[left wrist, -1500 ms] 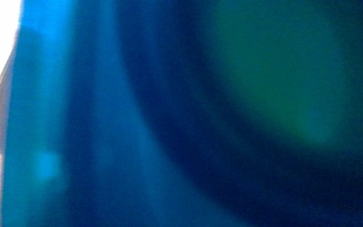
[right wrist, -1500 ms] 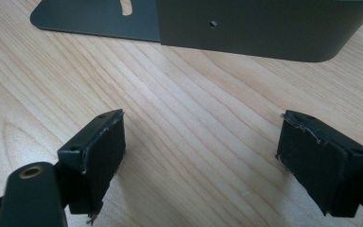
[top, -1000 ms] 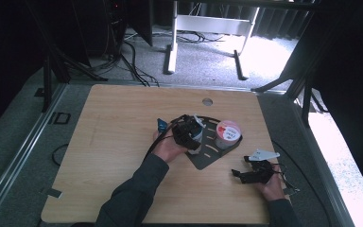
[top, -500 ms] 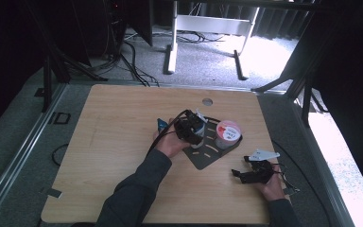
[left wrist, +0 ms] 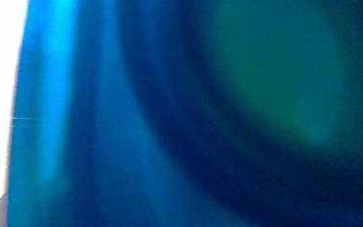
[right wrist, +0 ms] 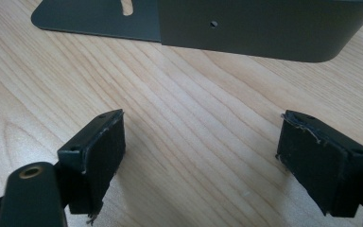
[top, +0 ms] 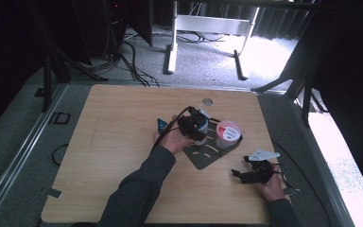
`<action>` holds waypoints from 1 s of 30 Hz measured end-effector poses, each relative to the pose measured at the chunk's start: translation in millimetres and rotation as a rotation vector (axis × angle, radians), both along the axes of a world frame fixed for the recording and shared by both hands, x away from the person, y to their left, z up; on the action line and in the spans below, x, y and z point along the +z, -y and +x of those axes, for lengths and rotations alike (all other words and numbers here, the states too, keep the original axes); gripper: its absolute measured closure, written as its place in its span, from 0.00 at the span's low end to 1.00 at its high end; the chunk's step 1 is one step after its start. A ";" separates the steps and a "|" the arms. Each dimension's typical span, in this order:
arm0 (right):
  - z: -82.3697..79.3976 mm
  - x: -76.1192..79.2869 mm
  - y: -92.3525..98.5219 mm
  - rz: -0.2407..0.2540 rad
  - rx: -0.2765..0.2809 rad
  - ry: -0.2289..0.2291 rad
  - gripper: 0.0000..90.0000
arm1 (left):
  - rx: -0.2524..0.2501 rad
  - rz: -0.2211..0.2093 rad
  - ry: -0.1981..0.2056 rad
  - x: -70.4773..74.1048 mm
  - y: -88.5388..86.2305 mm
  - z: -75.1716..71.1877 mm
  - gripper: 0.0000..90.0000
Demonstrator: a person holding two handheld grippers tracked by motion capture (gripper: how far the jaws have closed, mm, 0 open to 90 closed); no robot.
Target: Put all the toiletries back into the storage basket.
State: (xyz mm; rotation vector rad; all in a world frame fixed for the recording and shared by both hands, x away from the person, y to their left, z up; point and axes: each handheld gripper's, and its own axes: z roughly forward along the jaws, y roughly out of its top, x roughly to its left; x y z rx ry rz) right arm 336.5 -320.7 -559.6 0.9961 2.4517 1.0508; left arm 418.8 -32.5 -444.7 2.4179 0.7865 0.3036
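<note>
Table [right wrist: 179,118] seen under right gripper [right wrist: 201,156]: pale wood, smooth, grain lines shown. Dark grey holder [right wrist: 264,28] seen ahead of right gripper: looks like metal, matt, smooth. Black pads [right wrist: 99,151] found rough, edges frayed. Blue thing [left wrist: 99,142] seen close against left gripper [top: 192,127]: shiny, blurred.

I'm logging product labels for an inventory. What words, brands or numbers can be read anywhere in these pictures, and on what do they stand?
No text can be read for certain.
Round white lid with red print on the cup in the dark grey metal holder: red lettering, too small and blurred to read.
Blue container at the left gripper: no legible label; the left gripper view is a blue-green blur.
Light wooden table: no markings.
</note>
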 end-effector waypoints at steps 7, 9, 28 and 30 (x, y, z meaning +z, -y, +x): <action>0.0 0.0 0.0 0.000 0.000 0.000 0.17 | 0.011 -0.001 0.015 5.6 3.5 4.6 0.61; 0.0 0.0 0.0 -0.001 0.001 0.000 0.17 | 0.010 -0.003 0.013 6.7 5.3 6.9 0.61; 0.1 0.0 0.1 0.001 0.003 0.001 0.17 | 0.080 -0.023 0.012 5.4 16.2 24.7 0.61; 0.1 0.0 0.2 0.001 0.004 0.000 0.17 | 0.084 -0.022 0.011 5.4 16.8 25.8 0.61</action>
